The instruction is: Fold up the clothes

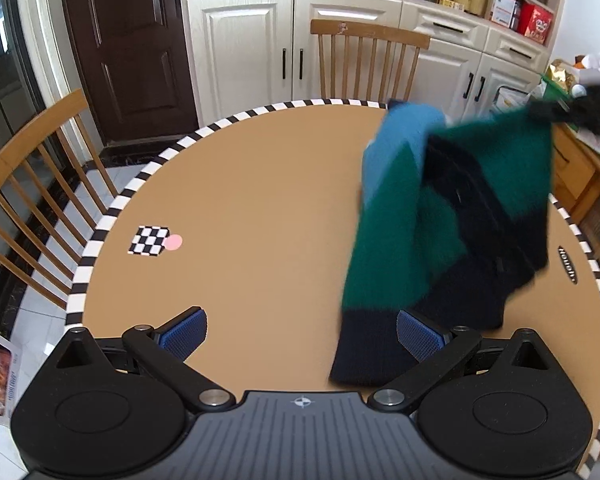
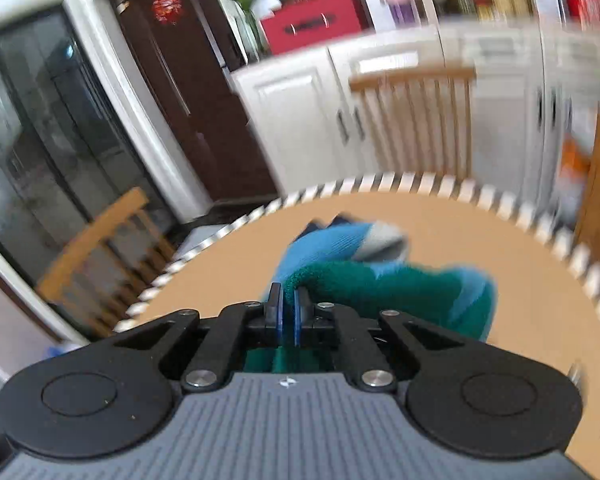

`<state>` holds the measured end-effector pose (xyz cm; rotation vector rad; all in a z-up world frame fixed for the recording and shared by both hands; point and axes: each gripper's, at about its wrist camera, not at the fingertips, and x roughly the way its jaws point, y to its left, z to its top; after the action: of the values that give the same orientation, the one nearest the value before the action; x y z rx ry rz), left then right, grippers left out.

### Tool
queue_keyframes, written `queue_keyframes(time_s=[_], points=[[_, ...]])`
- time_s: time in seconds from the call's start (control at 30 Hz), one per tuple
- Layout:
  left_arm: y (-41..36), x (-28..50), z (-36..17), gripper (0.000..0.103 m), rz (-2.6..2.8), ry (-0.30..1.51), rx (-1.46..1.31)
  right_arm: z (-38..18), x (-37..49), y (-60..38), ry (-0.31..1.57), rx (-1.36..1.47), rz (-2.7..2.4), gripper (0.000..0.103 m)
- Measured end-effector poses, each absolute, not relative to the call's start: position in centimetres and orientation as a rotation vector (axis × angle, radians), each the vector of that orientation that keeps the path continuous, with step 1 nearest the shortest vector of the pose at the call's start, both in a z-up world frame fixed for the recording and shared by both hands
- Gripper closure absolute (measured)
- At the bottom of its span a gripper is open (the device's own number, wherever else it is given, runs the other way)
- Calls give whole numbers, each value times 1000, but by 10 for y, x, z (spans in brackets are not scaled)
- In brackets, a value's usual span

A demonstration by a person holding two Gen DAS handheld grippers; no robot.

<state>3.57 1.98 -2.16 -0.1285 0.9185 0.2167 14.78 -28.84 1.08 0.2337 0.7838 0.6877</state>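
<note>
Right tool [image 2: 287,307] clamps sweater [image 2: 339,280] edge above table [image 2: 459,232].

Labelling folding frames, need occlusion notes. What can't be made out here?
- Green, navy and blue knitted sweater: left wrist view, motion-blurred and bunched; garment layout unreadable.
- Right hand-held gripper: right wrist view, shut on the sweater; the pinched edge is hidden between its pads.
- Cream cabinets: right wrist view, smeared by motion blur.
- Round tan table: near rim cut off by left hand-held gripper.
</note>
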Motion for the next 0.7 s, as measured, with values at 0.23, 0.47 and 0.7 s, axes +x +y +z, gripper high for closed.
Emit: queue_keyframes(time_s=[0.23, 0.47, 0.7], points=[[25, 21, -28, 1, 190, 891, -113, -8, 43, -355, 982, 227, 682, 93], [6, 101, -39, 2, 28, 843, -22, -31, 47, -394, 1003, 416, 492, 57], [-32, 249, -87, 8, -46, 1028, 124, -35, 57, -401, 927, 457, 507, 36]])
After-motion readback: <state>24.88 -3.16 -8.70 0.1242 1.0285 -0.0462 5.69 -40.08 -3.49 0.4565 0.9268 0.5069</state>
